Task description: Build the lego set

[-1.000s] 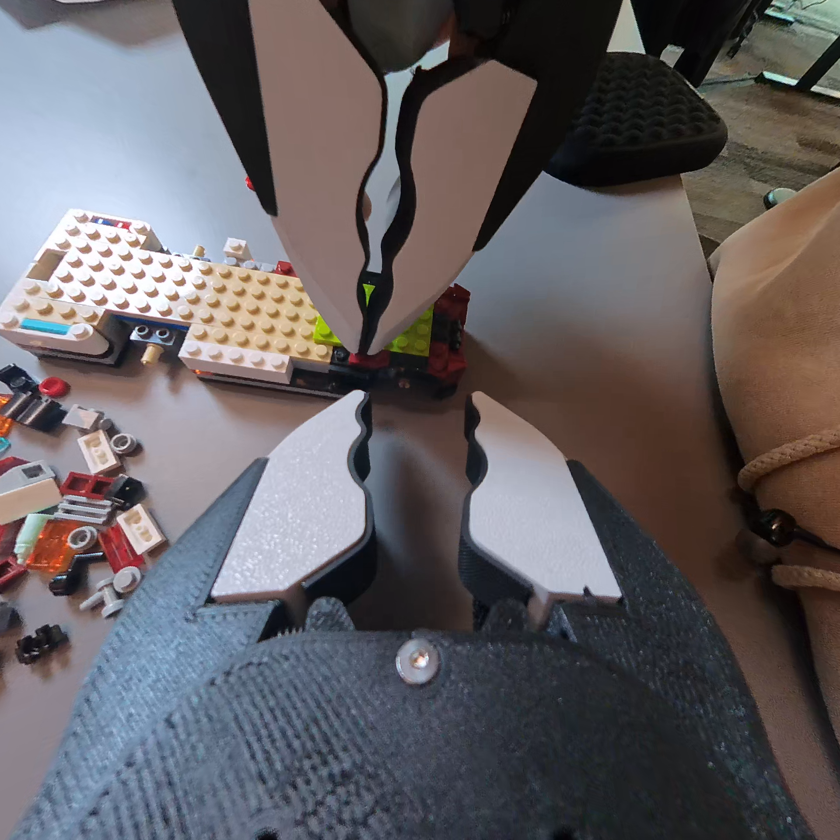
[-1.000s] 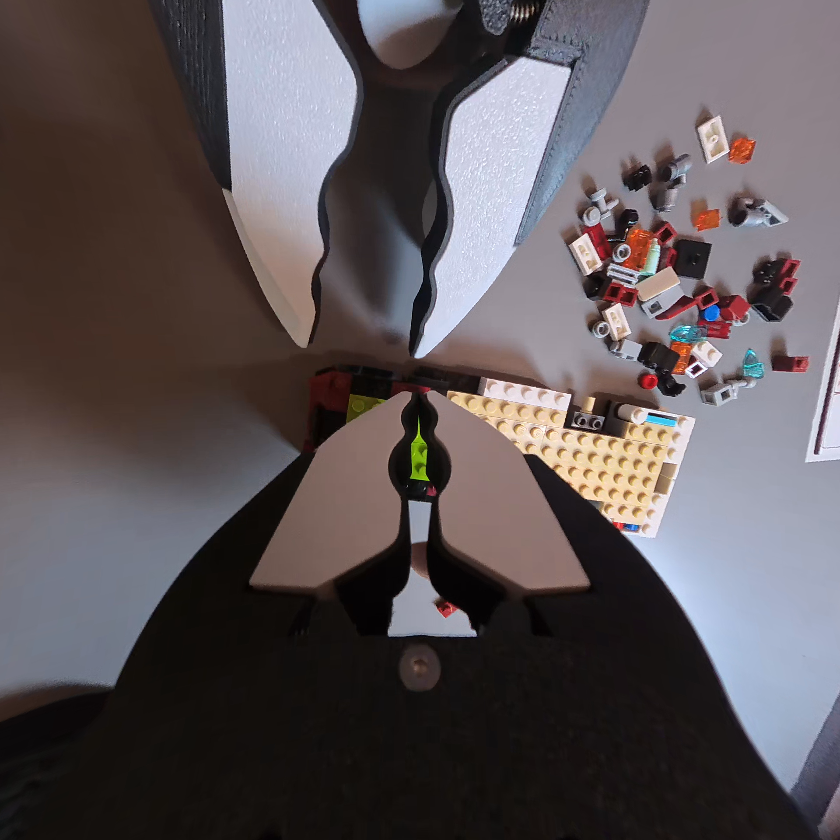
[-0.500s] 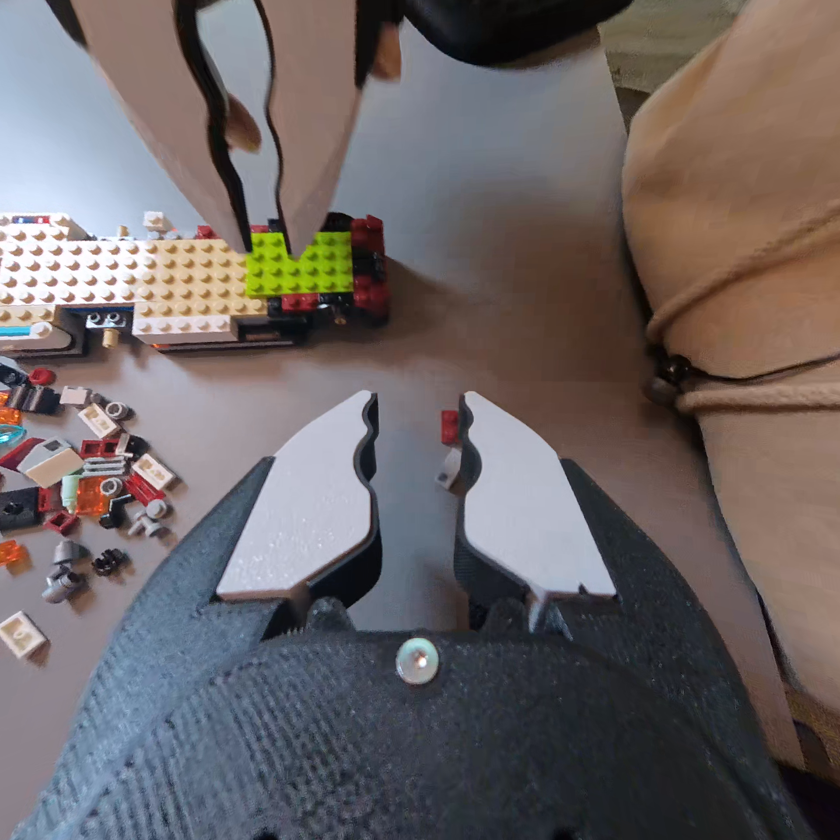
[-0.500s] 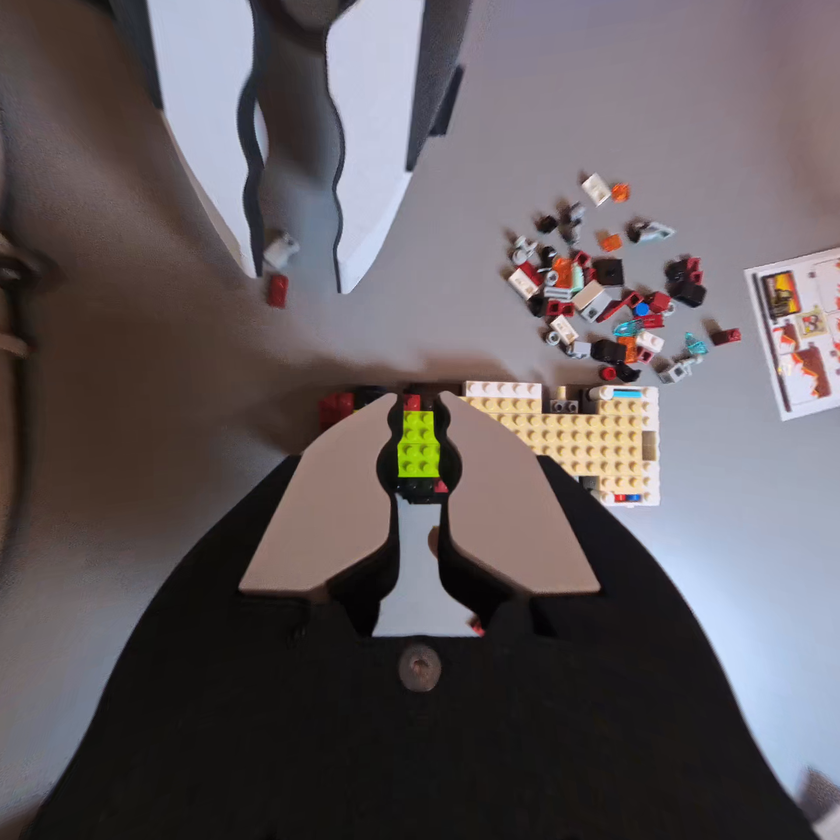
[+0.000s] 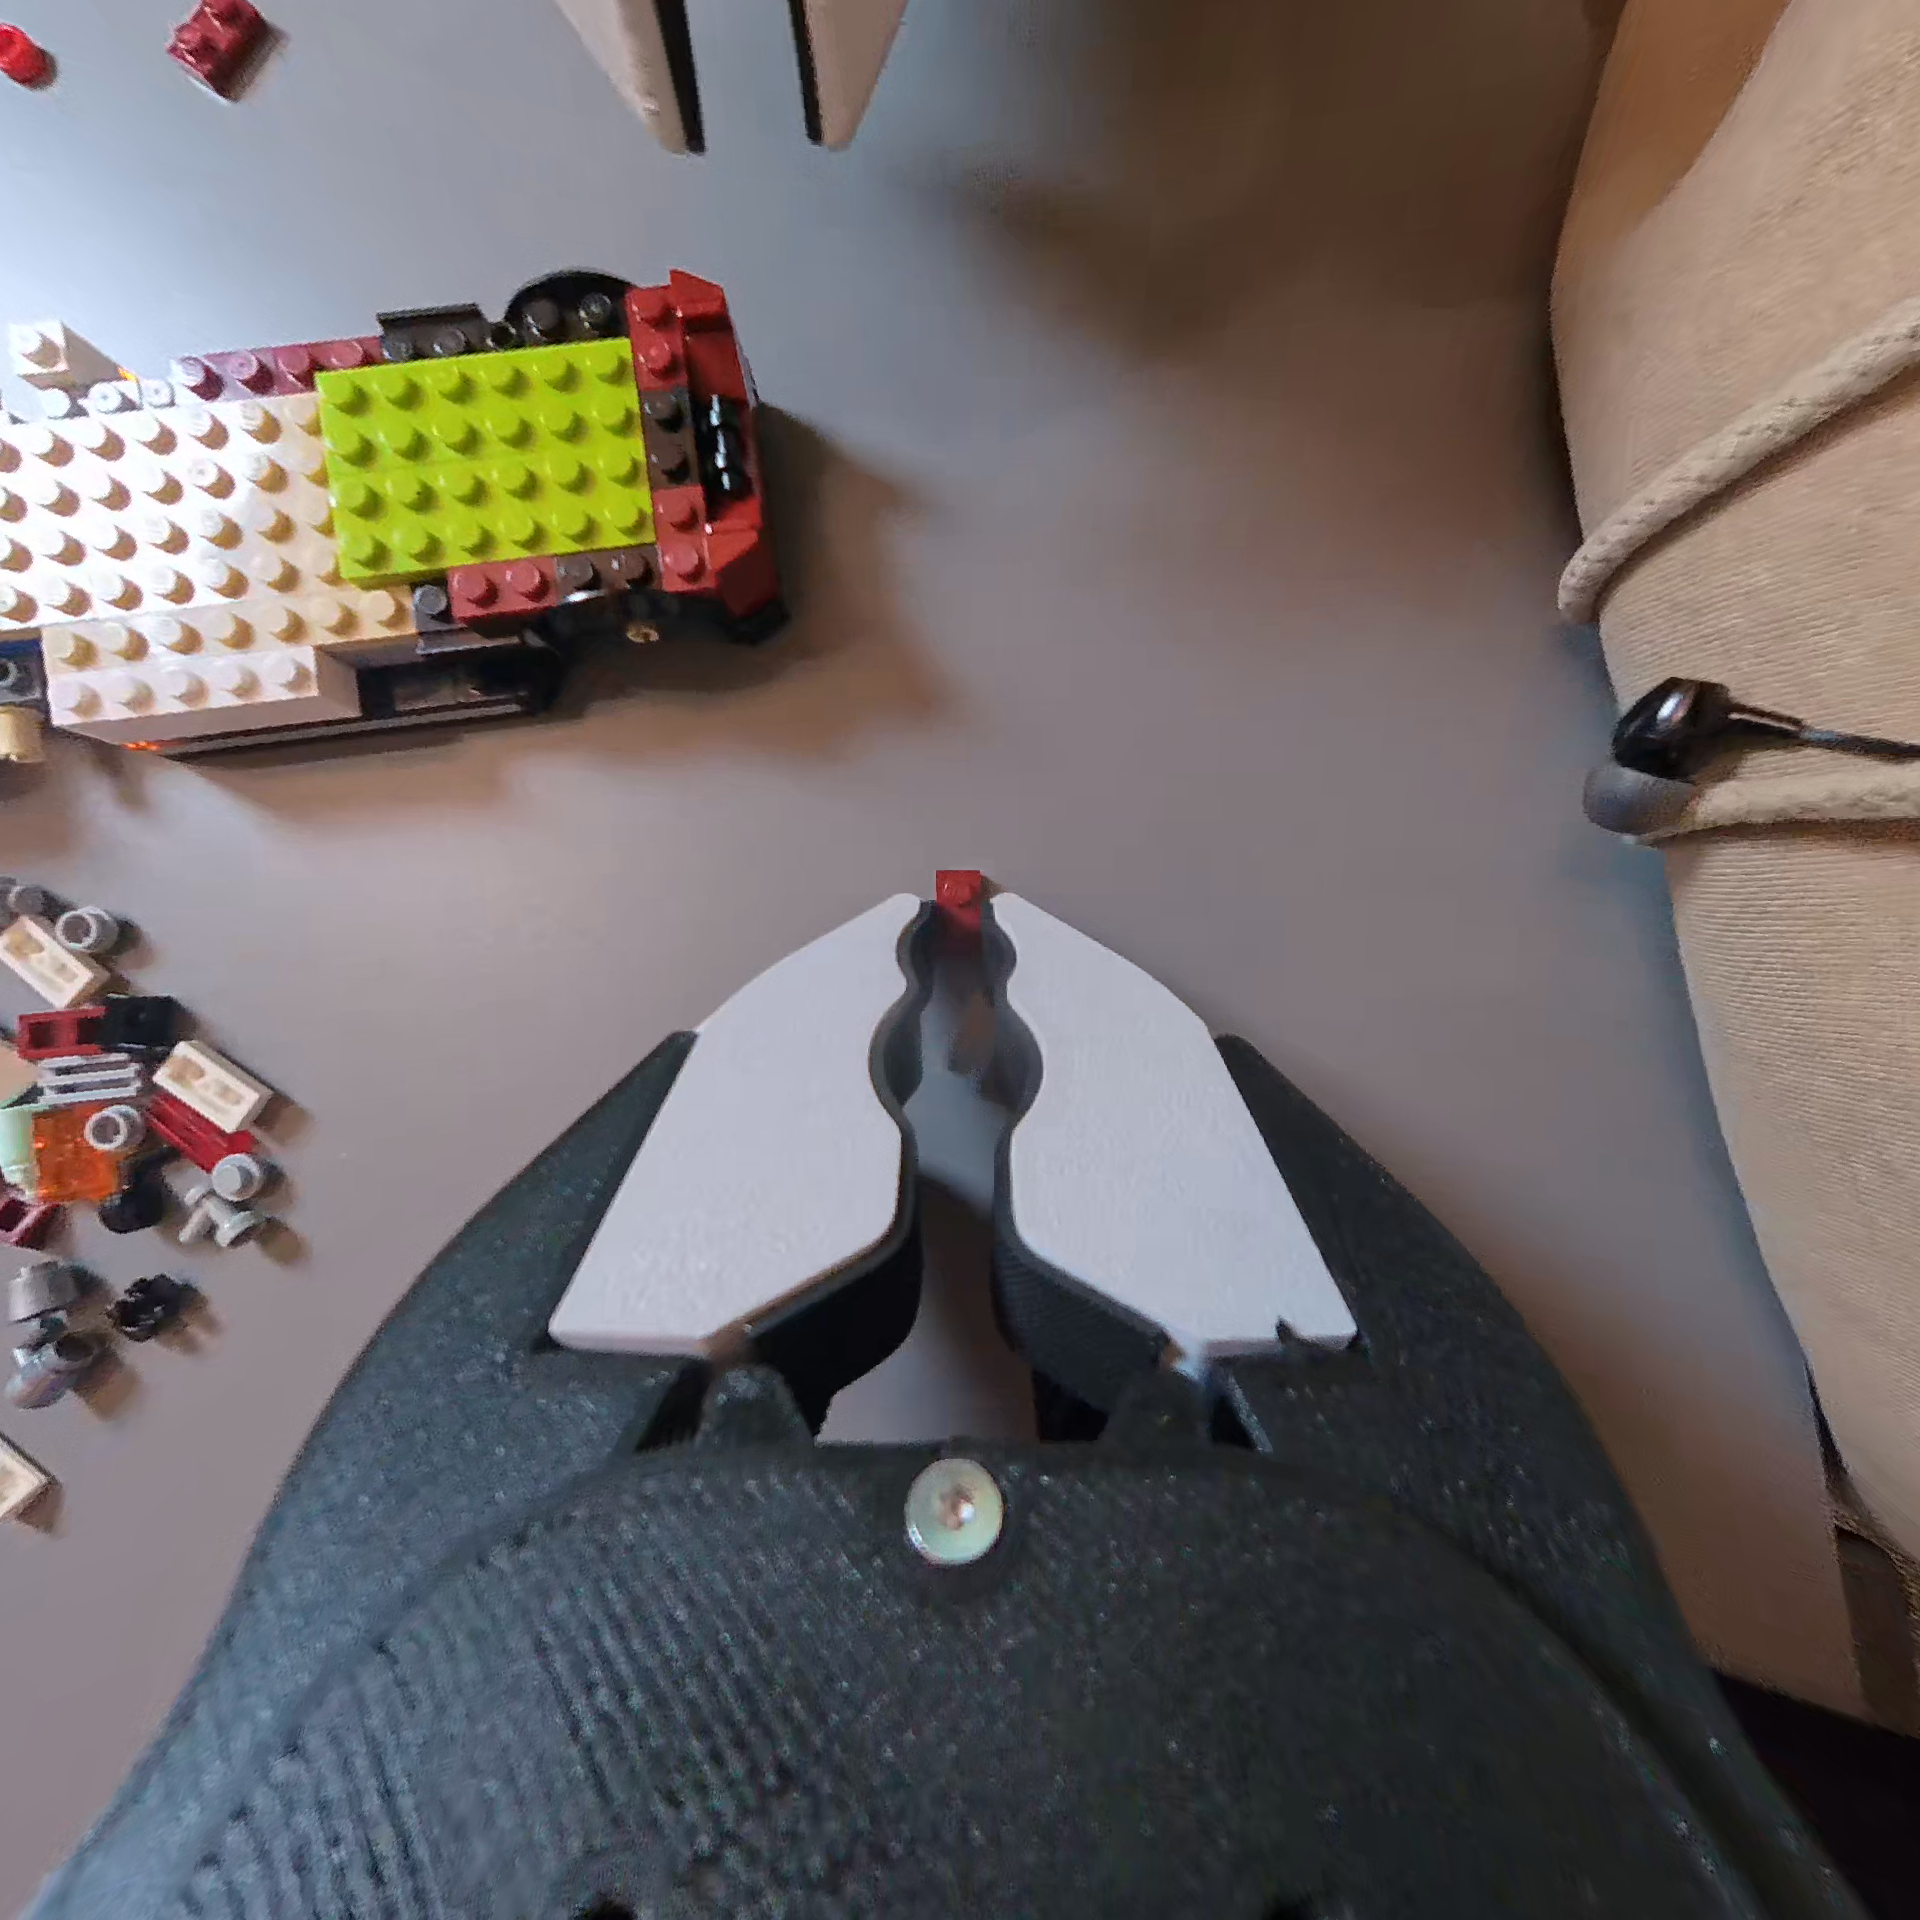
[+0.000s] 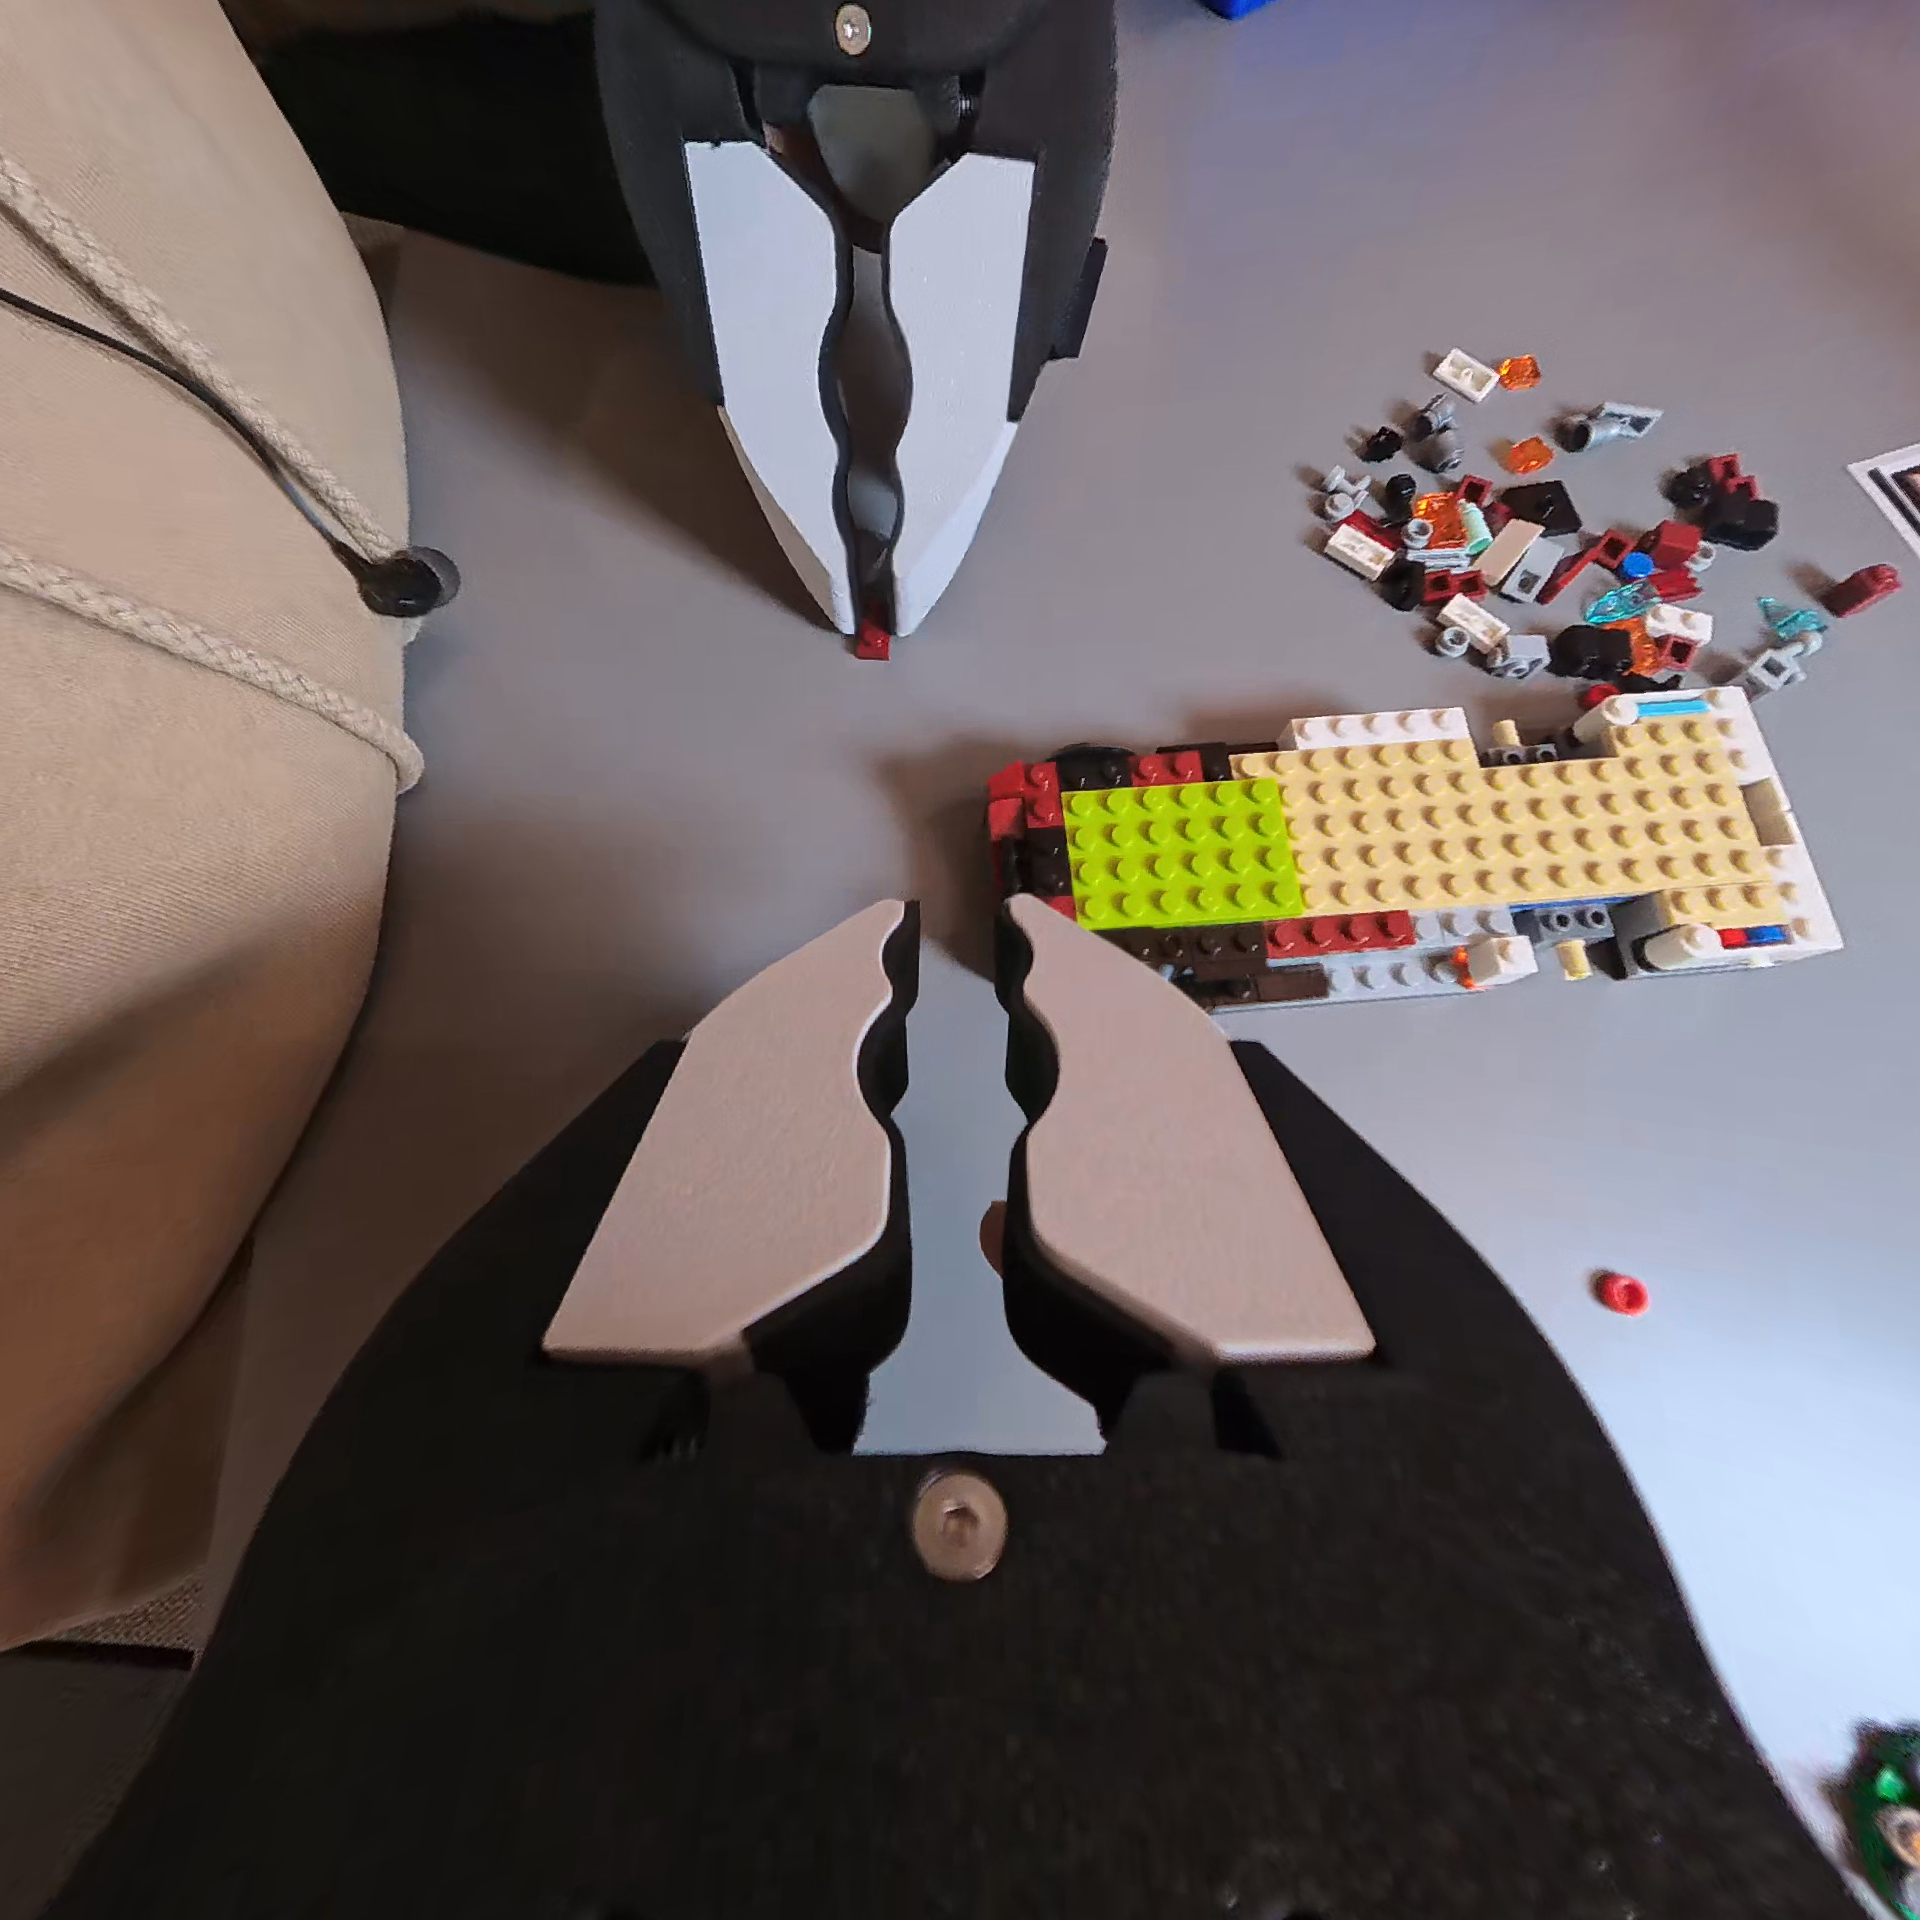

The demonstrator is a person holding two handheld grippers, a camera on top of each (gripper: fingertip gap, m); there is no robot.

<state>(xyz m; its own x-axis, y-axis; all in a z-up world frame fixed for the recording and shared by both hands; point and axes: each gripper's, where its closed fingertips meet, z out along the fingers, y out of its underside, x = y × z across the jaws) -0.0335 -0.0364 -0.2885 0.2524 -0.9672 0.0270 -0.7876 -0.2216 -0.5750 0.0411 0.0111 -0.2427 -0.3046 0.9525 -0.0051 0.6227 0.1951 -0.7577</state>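
Your left gripper [image 5: 958, 906] pinches a tiny red brick [image 5: 957, 896] at its very tips above the counter [image 5: 1195, 623], light, rigid and probably easily lost, while your right gripper [image 6: 958, 920] hangs parted and empty.

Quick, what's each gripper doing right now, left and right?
Left gripper: shut on a small red brick at its fingertips.
Right gripper: open, nothing between its fingers.
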